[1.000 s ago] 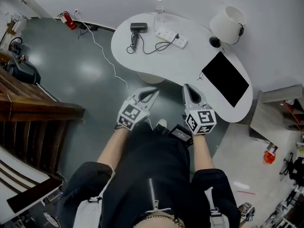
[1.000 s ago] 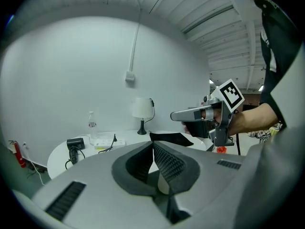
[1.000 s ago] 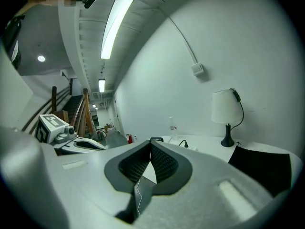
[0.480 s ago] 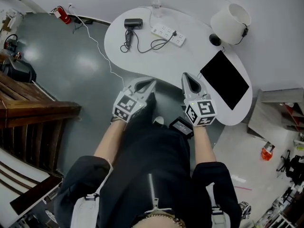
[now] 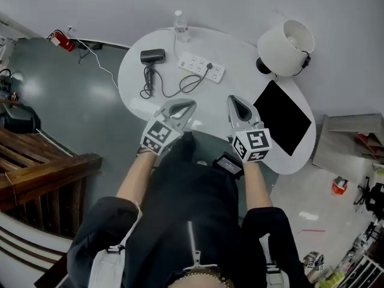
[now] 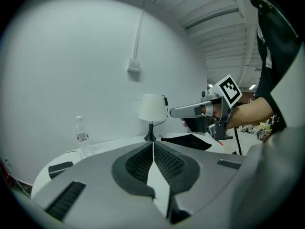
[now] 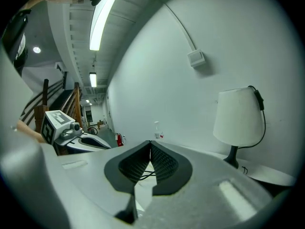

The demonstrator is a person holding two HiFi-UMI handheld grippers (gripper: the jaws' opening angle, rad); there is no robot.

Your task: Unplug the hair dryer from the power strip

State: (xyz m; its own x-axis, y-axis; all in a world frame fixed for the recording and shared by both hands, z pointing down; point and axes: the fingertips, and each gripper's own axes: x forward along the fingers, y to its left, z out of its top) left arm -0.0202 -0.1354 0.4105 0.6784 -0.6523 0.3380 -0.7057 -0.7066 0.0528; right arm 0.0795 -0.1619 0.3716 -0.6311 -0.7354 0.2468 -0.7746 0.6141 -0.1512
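Note:
A black hair dryer (image 5: 152,56) lies on the white table (image 5: 243,77) at its far left, its black cord (image 5: 180,89) looping to a plug in the white power strip (image 5: 201,66). My left gripper (image 5: 191,105) hovers over the table's near edge, shut and empty. My right gripper (image 5: 231,100) is beside it, also shut and empty, a short way in front of the strip. In the left gripper view the jaws (image 6: 152,144) meet at their tips, and the dryer (image 6: 60,167) shows low left. The right gripper view shows its jaws (image 7: 150,143) closed, with cord visible below them.
A clear water bottle (image 5: 179,24) stands at the table's far edge. A white lamp (image 5: 287,47) and a black flat pad (image 5: 282,117) occupy the right side. A white cable (image 5: 102,68) runs over the grey floor to a red item (image 5: 58,40). Wooden railing (image 5: 36,167) lies left.
Both grippers have moved forward from in front of the table to over its near edge, still shut. The table and its objects now sit closer in the head view.

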